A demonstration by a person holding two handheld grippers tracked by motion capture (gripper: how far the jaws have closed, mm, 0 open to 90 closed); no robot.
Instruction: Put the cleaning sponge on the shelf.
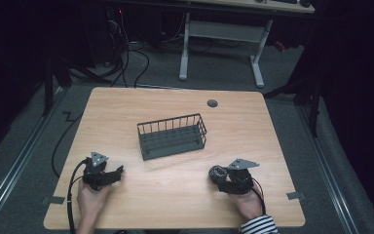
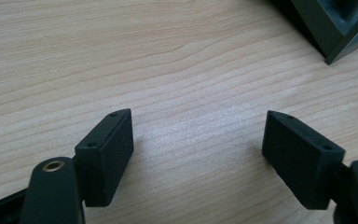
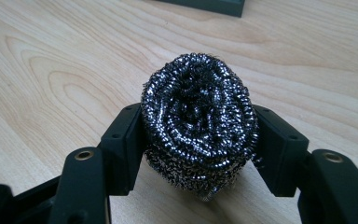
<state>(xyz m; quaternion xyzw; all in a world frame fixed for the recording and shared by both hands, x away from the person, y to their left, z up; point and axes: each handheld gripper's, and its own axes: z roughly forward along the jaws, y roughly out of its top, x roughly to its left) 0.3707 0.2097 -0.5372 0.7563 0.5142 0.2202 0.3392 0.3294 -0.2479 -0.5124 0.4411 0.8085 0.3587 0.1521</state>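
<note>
Steel scourer (image 3: pixel 199 122) clamped in right hand-held gripper (image 3: pixel 199 140), left hand-held gripper (image 2: pixel 198 149) wide open — empty

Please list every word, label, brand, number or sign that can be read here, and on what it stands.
None: no readable text on the light wooden table, the dark wire basket, the round steel-wool scouring pad or either pair of black tongs.
</note>
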